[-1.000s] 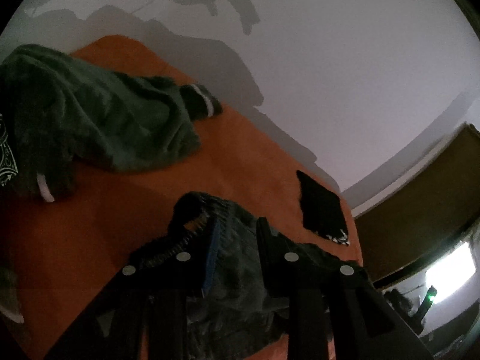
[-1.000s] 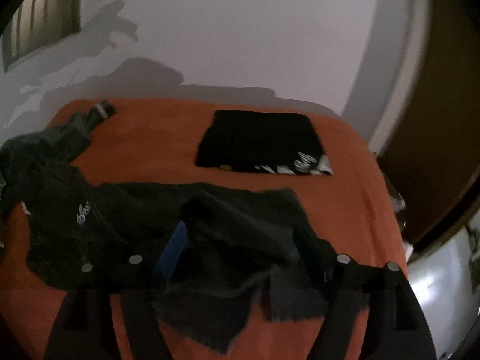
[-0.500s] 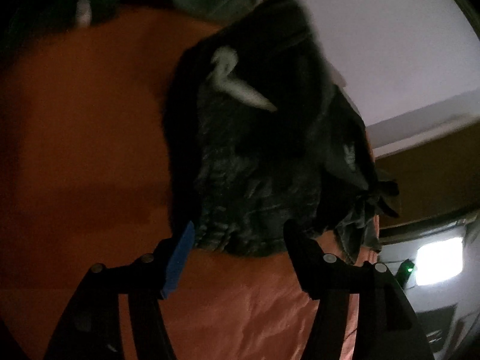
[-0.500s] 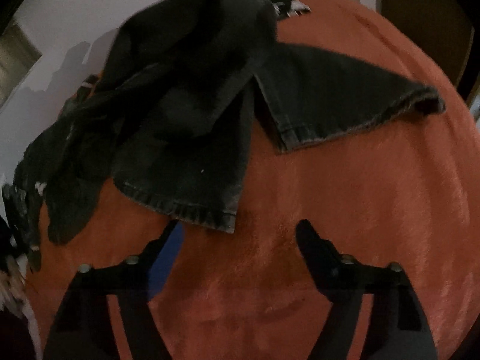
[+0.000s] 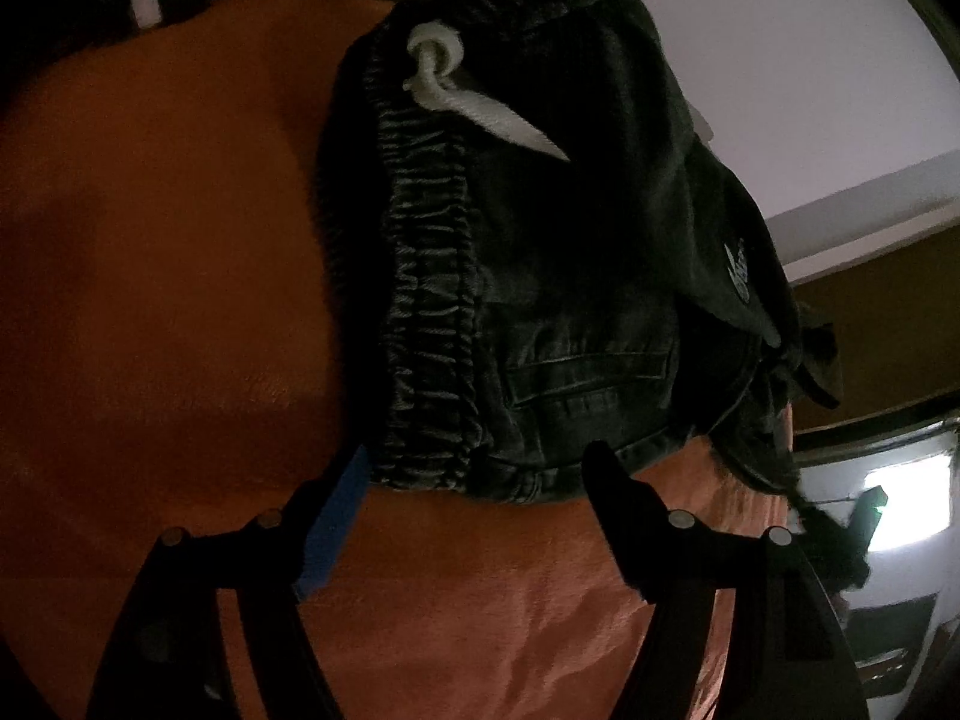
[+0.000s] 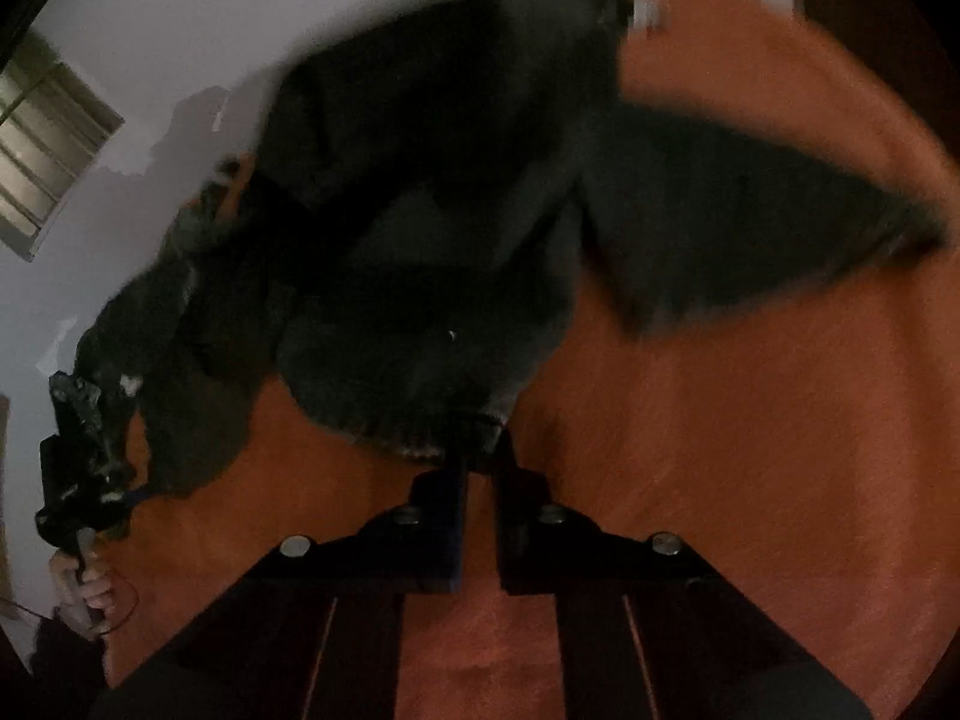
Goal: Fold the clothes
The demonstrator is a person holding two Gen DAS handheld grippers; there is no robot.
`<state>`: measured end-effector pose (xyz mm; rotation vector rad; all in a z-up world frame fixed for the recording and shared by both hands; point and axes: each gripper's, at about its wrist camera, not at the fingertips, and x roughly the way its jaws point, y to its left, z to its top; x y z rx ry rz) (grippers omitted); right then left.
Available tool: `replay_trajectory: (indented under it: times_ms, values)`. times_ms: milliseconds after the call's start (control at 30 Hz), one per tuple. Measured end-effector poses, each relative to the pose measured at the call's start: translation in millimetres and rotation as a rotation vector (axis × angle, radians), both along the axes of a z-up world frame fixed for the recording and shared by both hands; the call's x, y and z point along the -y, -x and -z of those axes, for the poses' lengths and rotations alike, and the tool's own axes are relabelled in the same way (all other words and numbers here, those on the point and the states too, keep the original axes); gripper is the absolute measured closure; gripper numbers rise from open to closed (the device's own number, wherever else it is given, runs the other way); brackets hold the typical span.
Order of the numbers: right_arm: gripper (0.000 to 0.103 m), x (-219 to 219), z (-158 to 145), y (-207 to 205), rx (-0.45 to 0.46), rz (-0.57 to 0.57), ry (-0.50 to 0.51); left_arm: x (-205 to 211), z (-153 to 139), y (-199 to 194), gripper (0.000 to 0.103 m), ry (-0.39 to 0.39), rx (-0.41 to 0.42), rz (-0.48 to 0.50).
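The dark shorts [image 5: 540, 276] are lying bunched on the orange bed [image 5: 150, 300], dropped there a moment ago. The left hand-held gripper [image 5: 474, 468] is opening, letting go. The right hand-held gripper [image 6: 477, 456] is closing, probably pinching the hem for a fold.

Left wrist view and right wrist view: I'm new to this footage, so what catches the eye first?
Dark denim shorts with a white drawstring lie crumpled on the orange bedspread, their elastic waistband just ahead of the open left hand-held gripper. The right hand-held gripper pinches a leg hem.
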<state>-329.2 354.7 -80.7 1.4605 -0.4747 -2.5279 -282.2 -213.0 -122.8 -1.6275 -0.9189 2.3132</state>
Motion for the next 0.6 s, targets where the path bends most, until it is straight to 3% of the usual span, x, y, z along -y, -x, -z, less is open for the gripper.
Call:
replay_trajectory:
  times_ms: [133,233,367,400,467,500,533,600]
  values:
    - [0.098,-32,-77,13,-0.167,0.096,-0.118,4,4,1,0.029,-0.012,0.038,-0.018]
    - [0.098,-77,-137,47,-0.287,0.225,-0.254,1,6,0,0.029,-0.005,0.054,-0.017]
    - [0.098,-160,-207,96,-0.445,0.523,-0.501,-2,5,1,0.029,0.016,0.063,-0.019]
    - [0.095,-174,-215,106,-0.447,0.580,-0.522,-1,4,1,0.029,0.018,0.063,-0.021]
    - [0.071,-197,-223,115,-0.391,0.591,-0.442,0,3,1,0.029,0.019,0.059,-0.024]
    - [0.041,-200,-220,112,-0.375,0.567,-0.368,0,2,2,0.029,0.018,0.057,-0.024]
    - [0.027,-198,-214,103,-0.386,0.541,-0.294,-1,3,1,0.029,0.019,0.058,-0.020]
    - [0.026,-190,-199,85,-0.393,0.486,-0.179,-3,5,1,0.029,0.018,0.059,-0.015]
